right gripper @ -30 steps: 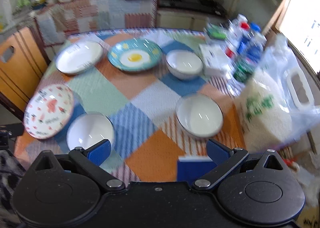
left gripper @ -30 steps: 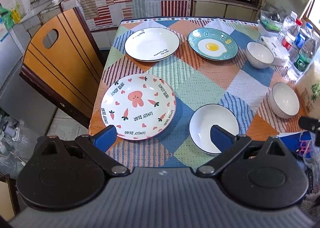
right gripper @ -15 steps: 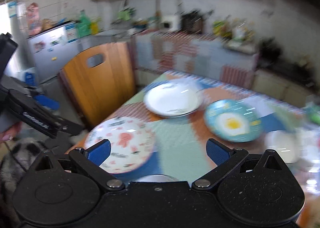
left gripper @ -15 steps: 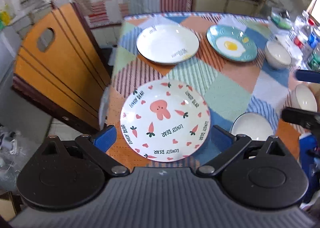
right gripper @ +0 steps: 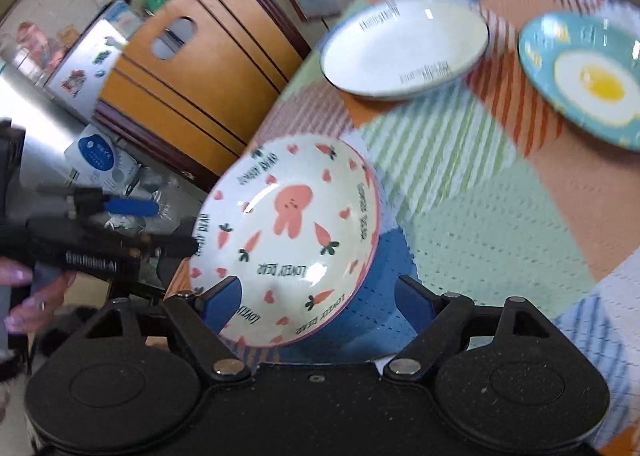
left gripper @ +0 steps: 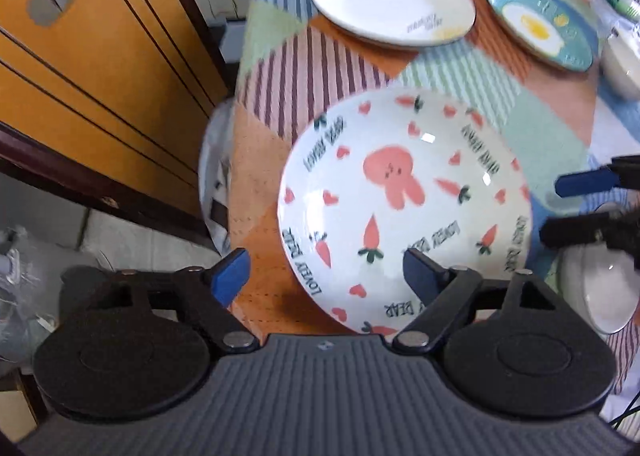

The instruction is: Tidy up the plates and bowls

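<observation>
The white plate with a pink rabbit and carrots [left gripper: 404,208] [right gripper: 292,240] lies on the patchwork tablecloth near the table's left edge. My left gripper [left gripper: 324,276] hangs over the plate's near rim with its jaws closing. Its right finger overlaps the rim and its left pad is off the plate, over the cloth. My right gripper [right gripper: 320,304] comes at the same plate from the other side, jaws also closing, rim between them, pads not pressing. Each gripper shows in the other's view: the right gripper [left gripper: 568,208] and the left gripper [right gripper: 176,228].
A plain white plate [left gripper: 392,0] [right gripper: 404,52] and a blue fried-egg plate [left gripper: 540,24] [right gripper: 588,84] lie further back. A white bowl [left gripper: 600,296] sits right of the rabbit plate. A wooden chair [left gripper: 100,68] stands against the table's left edge. A person's hand [right gripper: 36,296] holds the left gripper.
Both grippers have dropped toward the rabbit plate, which now fills both views. The right one swung left from the bowls to it. Both pairs of jaws have narrowed.
</observation>
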`<state>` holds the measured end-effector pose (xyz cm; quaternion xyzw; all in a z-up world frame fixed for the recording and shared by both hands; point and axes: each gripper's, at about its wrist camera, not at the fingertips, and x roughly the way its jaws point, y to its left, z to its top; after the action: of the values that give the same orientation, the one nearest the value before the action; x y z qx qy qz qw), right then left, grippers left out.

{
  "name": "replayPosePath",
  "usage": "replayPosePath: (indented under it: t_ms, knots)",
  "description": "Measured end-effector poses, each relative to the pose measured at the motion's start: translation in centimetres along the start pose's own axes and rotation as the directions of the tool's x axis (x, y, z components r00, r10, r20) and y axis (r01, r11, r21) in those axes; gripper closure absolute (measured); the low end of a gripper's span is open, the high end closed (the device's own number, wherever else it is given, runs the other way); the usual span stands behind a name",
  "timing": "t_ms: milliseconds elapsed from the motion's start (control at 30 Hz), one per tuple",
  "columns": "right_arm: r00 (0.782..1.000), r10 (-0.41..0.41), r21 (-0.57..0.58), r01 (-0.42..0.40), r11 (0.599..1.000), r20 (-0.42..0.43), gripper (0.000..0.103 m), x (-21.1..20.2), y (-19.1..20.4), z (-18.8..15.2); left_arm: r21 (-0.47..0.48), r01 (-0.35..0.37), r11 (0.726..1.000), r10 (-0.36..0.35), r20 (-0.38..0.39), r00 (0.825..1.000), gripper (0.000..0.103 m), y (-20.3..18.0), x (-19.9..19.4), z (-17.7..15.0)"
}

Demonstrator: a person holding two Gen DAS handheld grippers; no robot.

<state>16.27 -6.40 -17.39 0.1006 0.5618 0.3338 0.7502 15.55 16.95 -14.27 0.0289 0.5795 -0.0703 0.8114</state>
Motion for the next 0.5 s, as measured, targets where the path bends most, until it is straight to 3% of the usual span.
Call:
replayPosePath:
  t_ms: [33, 100, 200, 300, 367, 433, 500]
  knots:
    - [1.000, 0.013, 0.023, -0.013, 1.000, -0.016, 0.020, 0.6, -0.4, 0.1, -0.001, 0.010, 1.000, -0.010, -0.005, 1.000, 0.026, 0.1, 0.5, -0.1]
    - [0.999, 0.029, 0.055, -0.026, 0.998, -0.044, 0.036, 1.7, -1.0, 0.4, -0.024, 0.026, 0.999, -0.027, -0.018, 0.999, 0.028, 0.6, 1.5, -0.2]
    - [0.996, 0.037, 0.119, -0.028, 0.992, -0.075, 0.051, 3.0, -2.0, 0.6, -0.088, 0.049, 0.995, -0.052, -0.033, 0.998, 0.031, 1.5, 2.4, -0.1]
    - [0.993, 0.074, 0.137, -0.061, 0.989, -0.092, 0.054, 3.5, -2.2, 0.6, -0.096, 0.067, 0.993, -0.069, -0.020, 0.997, 0.039, 1.6, 2.5, -0.3]
    - [0.993, 0.068, 0.111, -0.057, 0.992, -0.099, 0.054, 3.8, -1.9, 0.7, -0.095, 0.086, 0.992, -0.090, -0.030, 0.996, 0.051, 1.6, 2.7, -0.4]
    - [0.993, 0.060, 0.091, -0.051, 0.995, -0.099, 0.060, 3.8, -1.8, 0.6, -0.092, 0.080, 0.993, -0.084, -0.041, 0.996, 0.057, 1.5, 3.0, -0.5]
    - [0.995, 0.030, 0.091, -0.021, 0.996, -0.099, 0.084, 3.9, -2.0, 0.6, -0.083, 0.049, 0.995, -0.054, -0.054, 0.997, 0.067, 1.4, 3.2, -0.5]
